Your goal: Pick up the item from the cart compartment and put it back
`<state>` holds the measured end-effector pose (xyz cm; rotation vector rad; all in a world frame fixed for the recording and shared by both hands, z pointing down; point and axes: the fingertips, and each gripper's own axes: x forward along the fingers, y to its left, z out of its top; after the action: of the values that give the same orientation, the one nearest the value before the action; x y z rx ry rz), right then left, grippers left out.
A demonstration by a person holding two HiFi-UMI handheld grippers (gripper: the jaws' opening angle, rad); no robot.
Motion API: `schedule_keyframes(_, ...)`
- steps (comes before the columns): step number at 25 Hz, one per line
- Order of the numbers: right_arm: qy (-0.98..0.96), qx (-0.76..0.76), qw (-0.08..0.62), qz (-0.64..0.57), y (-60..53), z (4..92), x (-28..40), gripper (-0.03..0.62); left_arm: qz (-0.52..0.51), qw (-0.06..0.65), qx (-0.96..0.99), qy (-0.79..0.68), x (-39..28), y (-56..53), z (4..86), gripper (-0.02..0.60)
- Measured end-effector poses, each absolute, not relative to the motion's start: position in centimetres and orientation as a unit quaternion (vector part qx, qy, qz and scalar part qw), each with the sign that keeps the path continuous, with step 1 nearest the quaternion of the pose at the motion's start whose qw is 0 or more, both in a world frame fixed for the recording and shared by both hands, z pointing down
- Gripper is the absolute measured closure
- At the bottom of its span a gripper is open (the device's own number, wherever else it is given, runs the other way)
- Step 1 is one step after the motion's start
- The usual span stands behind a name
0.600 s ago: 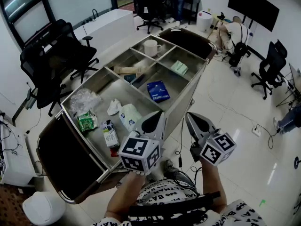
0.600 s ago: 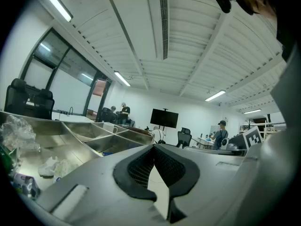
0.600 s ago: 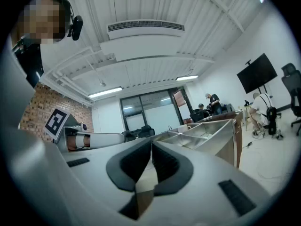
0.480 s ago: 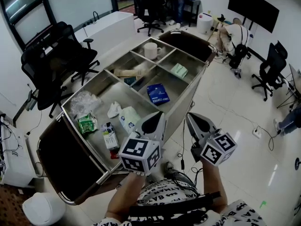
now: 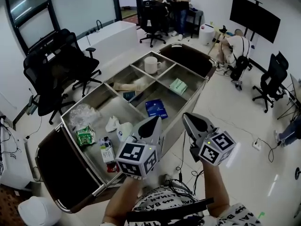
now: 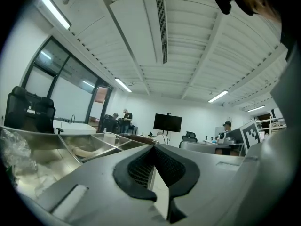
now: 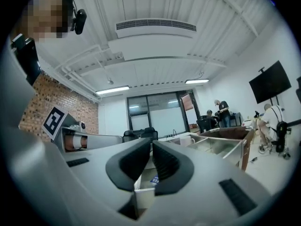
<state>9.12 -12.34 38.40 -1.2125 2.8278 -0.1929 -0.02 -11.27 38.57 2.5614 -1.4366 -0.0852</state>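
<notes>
A steel cart with several compartments stands in front of me. In the head view its near compartment holds a clear plastic bag, a green snack pack, a small carton and white pouches. Farther bays hold a blue packet, a green packet, a brown item and a white mug. My left gripper hovers over the cart's near right edge, shut and empty. My right gripper is beside the cart over the floor, shut and empty.
Black office chairs stand left of the cart, more at the right. A white bin sits at the lower left. People stand at a far desk; one crouches by a black screen. Cables lie on the floor.
The head view has shifted a little, so the cart sits slightly lower and to the left. Both grippers stay shut and keep about the same place.
</notes>
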Motion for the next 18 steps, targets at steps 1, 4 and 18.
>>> schedule_keyframes(1, 0.918, -0.391, 0.025, -0.060, -13.0, 38.3, 9.0, 0.559, -0.027, 0.100, 0.866, -0.489, -0.1, -11.7, 38.4, 0.595)
schedule_keyframes(4, 0.923, -0.381, 0.004, -0.053, -15.4, 38.1, 8.3, 0.449, -0.025, 0.101, 0.862, -0.497, -0.6, -13.3, 38.3, 0.595)
schedule_keyframes(18, 0.927, -0.361, -0.096, -0.042, -33.3, 36.1, 2.8, 0.189, -0.042, 0.148, 0.827, -0.541, -3.4, -22.5, 38.0, 0.595)
